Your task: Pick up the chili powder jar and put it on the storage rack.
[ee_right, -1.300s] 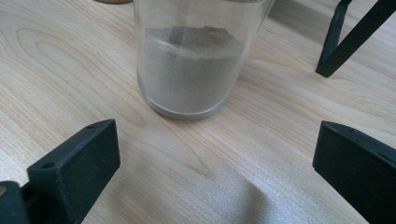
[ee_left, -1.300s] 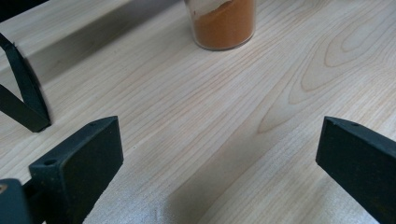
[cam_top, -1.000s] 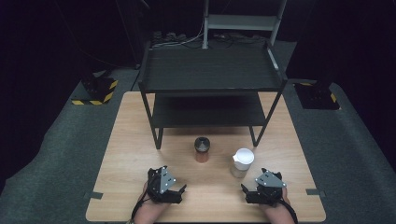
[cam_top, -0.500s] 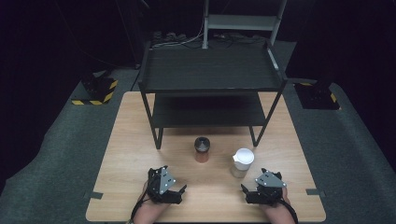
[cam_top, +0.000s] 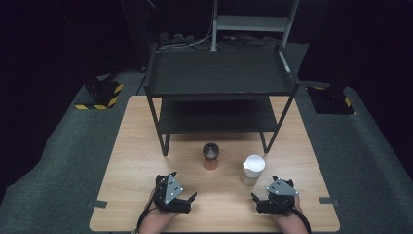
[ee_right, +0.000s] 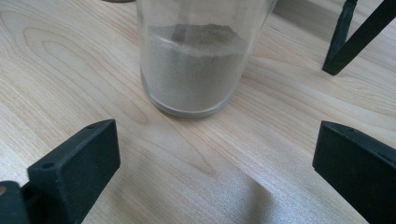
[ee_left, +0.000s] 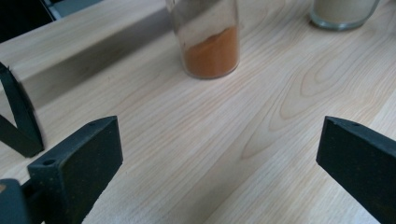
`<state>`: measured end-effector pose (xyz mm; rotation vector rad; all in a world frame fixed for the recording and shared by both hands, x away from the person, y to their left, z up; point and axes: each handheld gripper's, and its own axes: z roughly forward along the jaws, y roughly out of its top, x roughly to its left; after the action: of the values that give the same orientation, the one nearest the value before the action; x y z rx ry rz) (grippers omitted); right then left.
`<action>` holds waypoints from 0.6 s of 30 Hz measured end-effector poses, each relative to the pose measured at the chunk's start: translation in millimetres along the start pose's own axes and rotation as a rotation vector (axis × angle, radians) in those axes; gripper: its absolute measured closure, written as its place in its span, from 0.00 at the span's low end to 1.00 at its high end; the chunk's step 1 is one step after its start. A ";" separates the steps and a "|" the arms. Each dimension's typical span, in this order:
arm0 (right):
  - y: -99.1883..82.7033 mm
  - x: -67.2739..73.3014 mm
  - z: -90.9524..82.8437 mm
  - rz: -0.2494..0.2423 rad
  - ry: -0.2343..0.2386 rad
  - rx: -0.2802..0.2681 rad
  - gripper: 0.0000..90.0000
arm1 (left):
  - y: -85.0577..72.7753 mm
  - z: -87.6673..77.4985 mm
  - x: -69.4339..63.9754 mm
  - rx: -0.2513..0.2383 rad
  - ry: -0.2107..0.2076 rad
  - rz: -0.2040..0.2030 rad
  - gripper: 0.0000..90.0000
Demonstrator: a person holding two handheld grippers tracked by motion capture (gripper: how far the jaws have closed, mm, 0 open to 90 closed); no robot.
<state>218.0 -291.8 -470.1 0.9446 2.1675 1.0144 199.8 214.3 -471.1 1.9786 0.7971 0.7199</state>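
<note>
Two glass spice jars stand on the wooden table [cam_top: 131, 161] in front of a black shelf rack. The dark-lidded jar [cam_top: 211, 155] holds orange powder [ee_left: 211, 53]. The white-lidded jar [cam_top: 253, 169] holds grey-beige powder [ee_right: 194, 65]. My left gripper [cam_top: 191, 198] rests near the front edge, open, with the orange jar ahead of it and nothing between its jaws. My right gripper [cam_top: 255, 199] is open too, just short of the white-lidded jar, which stands close ahead of its jaws in the right gripper view.
A black two-tier shelf rack [cam_top: 219, 78] stands on the far half of the table; its front legs [cam_top: 165, 146] come down just behind the jars. Grey carpet surrounds the table, with yellow-black striped bases [cam_top: 100, 95] at both sides.
</note>
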 end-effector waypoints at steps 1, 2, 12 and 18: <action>0.0 0.0 0.0 0.000 0.000 0.000 0.00 | 0.0 0.0 0.0 0.000 0.000 0.000 0.00; 0.1 -0.1 0.0 -0.001 0.001 0.001 0.00 | 0.4 -0.4 0.0 -0.005 0.000 -0.001 0.00; 0.9 0.3 0.3 -0.001 0.002 0.005 0.00 | 10.7 -3.0 -0.3 -0.065 -0.017 0.003 0.00; 0.4 0.2 0.1 -0.001 0.002 0.002 0.00 | 11.4 0.0 2.0 -0.109 -0.039 -0.023 0.00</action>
<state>218.1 -291.4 -469.8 0.9435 2.1709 1.0124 204.0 211.0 -460.9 1.8775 0.7404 0.6951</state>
